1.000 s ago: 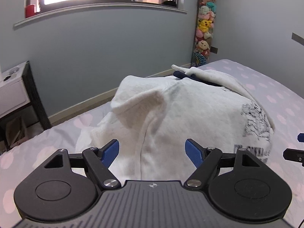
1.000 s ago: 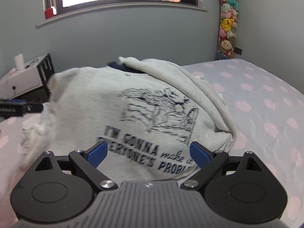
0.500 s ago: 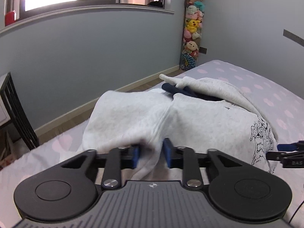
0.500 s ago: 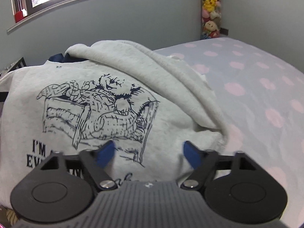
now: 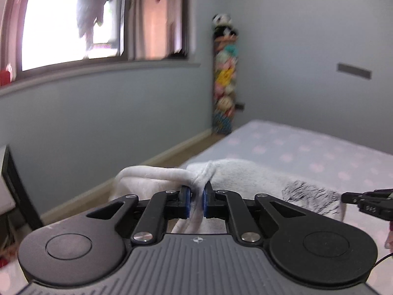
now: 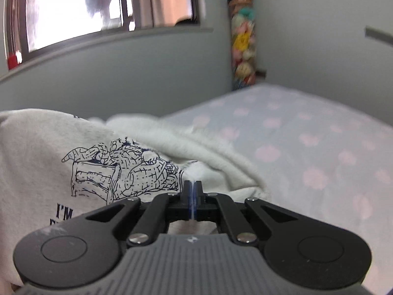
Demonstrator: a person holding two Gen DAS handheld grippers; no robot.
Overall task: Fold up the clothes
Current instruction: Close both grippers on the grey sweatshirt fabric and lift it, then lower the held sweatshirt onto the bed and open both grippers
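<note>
Since earlier, sweatshirt (image 5: 245,174) hem higher.

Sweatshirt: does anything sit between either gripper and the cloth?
Nothing visible does. The left gripper has a bunched fold of the sweatshirt between its closing jaws, and the right gripper is shut on a thin edge of it, beside the printed drawing.

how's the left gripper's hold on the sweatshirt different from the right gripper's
The left gripper, jaws closing, pinches a thick bunched fold of the sweatshirt; the right gripper is fully shut on a thin tuft. Left grips plain fabric, right beside the printed drawing. Both hold the same garment.
</note>
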